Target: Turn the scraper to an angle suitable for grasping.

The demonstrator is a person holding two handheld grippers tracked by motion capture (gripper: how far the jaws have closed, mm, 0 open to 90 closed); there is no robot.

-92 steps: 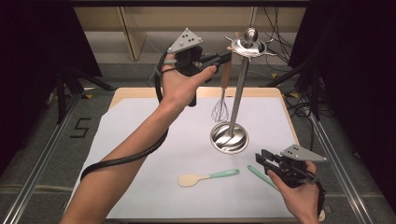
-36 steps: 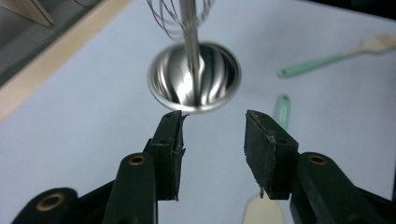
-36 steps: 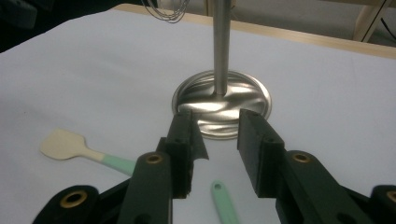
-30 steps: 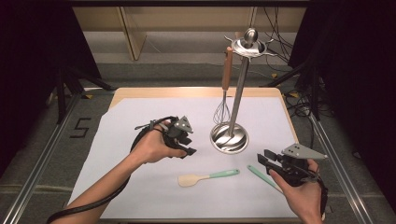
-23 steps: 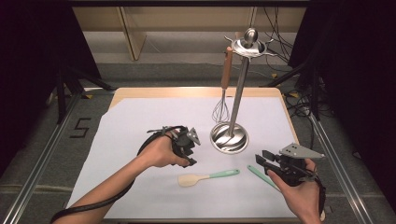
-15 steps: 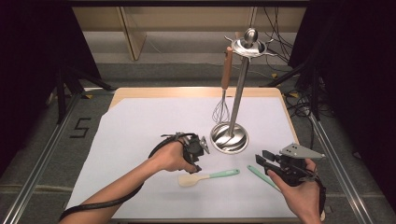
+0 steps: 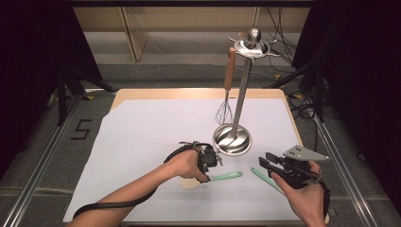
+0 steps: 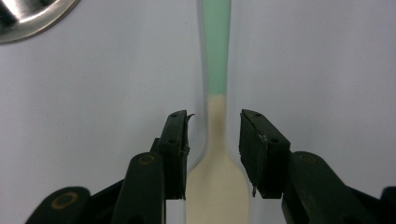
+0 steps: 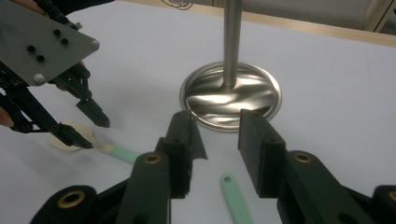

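A spatula with a cream head and a mint-green handle lies on the white sheet near the front. My left gripper points down at it. In the left gripper view the left gripper is open, one jaw on each side of the spatula's narrow neck, not clamped. My right gripper hovers open at the front right. Just below it, a second green utensil lies on the sheet, and its handle end appears between the open jaws of the right gripper.
A steel utensil stand with a round dished base rises behind the spatula. A whisk with a wooden handle hangs from its top ring. The stand's base lies close ahead of the right gripper. The table's wooden edge runs along the back.
My left gripper came down from the whisk's handle at the stand's top, then moved right across the sheet onto the spatula. The right gripper has stayed in place.
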